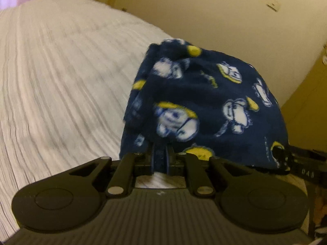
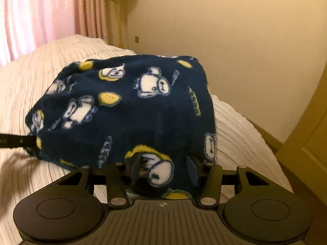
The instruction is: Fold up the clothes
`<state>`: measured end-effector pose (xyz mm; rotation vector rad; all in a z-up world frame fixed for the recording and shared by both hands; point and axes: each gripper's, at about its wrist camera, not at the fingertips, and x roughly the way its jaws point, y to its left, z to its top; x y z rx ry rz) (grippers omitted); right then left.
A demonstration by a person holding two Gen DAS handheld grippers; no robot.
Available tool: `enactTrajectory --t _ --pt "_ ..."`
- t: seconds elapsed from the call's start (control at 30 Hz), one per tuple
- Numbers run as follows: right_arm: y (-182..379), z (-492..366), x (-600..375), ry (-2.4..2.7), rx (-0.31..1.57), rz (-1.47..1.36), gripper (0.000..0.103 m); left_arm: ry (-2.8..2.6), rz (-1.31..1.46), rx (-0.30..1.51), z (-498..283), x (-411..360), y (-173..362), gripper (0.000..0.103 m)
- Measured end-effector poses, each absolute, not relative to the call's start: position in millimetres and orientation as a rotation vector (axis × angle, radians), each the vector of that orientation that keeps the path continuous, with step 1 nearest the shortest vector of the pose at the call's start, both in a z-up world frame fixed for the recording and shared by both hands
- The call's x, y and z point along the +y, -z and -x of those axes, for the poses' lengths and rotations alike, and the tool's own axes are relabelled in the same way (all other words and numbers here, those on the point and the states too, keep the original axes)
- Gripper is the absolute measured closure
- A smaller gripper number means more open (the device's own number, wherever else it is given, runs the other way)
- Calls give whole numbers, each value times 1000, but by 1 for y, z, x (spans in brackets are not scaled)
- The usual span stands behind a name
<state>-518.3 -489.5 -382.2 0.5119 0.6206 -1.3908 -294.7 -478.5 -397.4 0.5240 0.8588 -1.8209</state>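
A navy fleece garment [image 1: 204,106] printed with white bears and yellow shapes is held up above the white ribbed bedspread [image 1: 61,71]. My left gripper [image 1: 160,159] is shut on its near edge, and the fabric hangs over the fingertips. In the right wrist view the same garment [image 2: 126,110] drapes over my right gripper [image 2: 165,169]. Its fingers stand apart with fleece bunched between and over them, so its grip is unclear. The right gripper's black body [image 1: 306,169] shows at the garment's right edge in the left view. The left gripper [image 2: 12,140] shows at the garment's left edge.
The bed [image 2: 245,134] fills the lower part of both views. A cream wall [image 2: 224,40] stands behind it, with a pink curtain [image 2: 40,16] at the far left and a yellow door [image 2: 310,147] at the right.
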Motion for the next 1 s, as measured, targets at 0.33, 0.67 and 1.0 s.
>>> enactTrajectory --t 0.33,0.67,1.0 --pt "344 532 -479 1412 519 -518 53 1870 -392 775 294 -464 335 97" --pt "353 531 -546 1358 531 -471 53 1945 -471 690 336 -529 345 95" --pt "337 552 -572 1335 473 -550 54 1902 -425 746 337 -553 337 99"
